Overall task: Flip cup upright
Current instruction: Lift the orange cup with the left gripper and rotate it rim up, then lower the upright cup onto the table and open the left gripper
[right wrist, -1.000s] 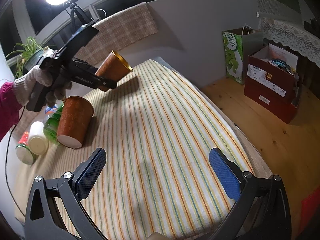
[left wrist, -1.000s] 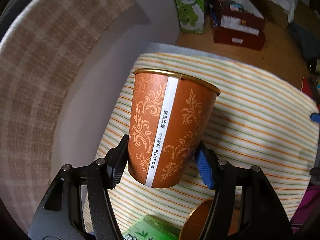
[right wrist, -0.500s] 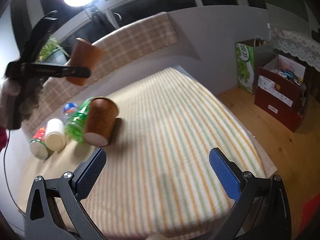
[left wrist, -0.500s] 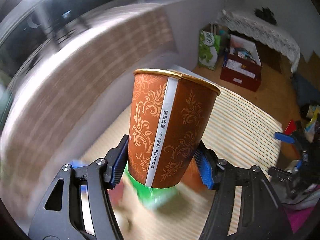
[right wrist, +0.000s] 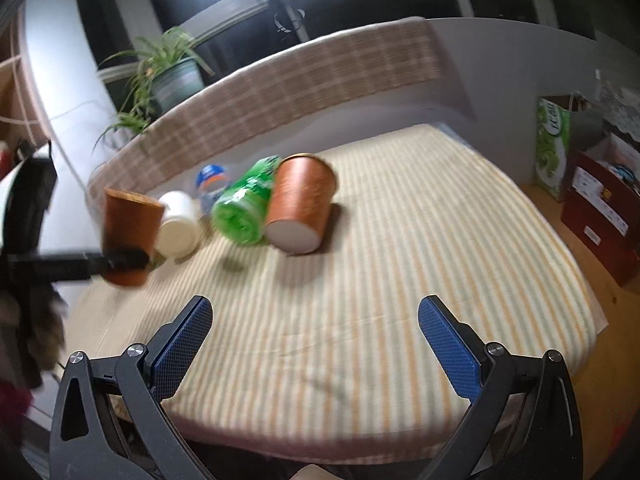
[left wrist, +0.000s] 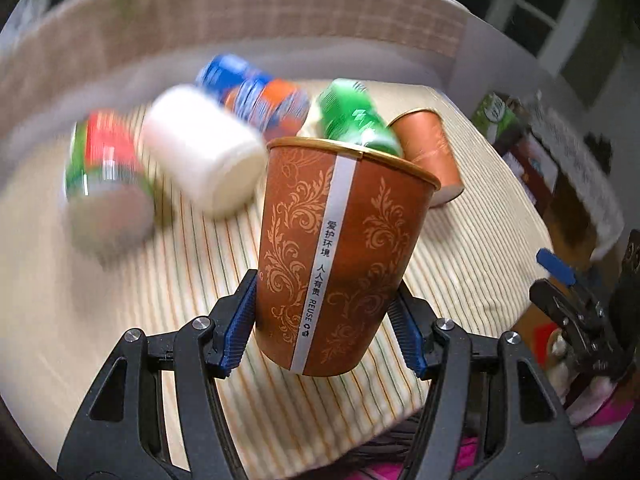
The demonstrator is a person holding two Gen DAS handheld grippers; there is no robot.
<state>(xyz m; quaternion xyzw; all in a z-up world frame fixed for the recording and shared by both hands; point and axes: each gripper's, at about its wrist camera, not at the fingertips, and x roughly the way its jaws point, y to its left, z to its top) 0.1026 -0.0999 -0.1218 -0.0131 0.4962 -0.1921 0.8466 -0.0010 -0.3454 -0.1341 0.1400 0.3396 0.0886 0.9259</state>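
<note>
My left gripper (left wrist: 324,320) is shut on a brown paper cup (left wrist: 340,248) with gold leaf print and a white seam strip. The cup is mouth up, held by its lower part above the striped tablecloth (left wrist: 120,288). In the right wrist view the same cup (right wrist: 130,236) hangs upright over the table's left edge, in the left gripper (right wrist: 124,258). A second brown cup (right wrist: 300,204) lies on its side mid-table, base toward me; it also shows in the left wrist view (left wrist: 430,156). My right gripper (right wrist: 316,340) is open and empty above the near edge.
A green bottle (right wrist: 244,208), a white jar (right wrist: 178,228) and a blue-capped bottle (right wrist: 212,178) lie beside the fallen cup. A red-labelled jar (left wrist: 106,176) lies at the left. A plaid-covered ledge (right wrist: 280,88) and potted plant (right wrist: 168,76) stand behind. Red boxes (right wrist: 600,208) sit on the floor at right.
My left gripper has swung the cup from high at the back left down to the table's left edge, keeping it mouth up. The right gripper view shifted left; its jaws stay open.
</note>
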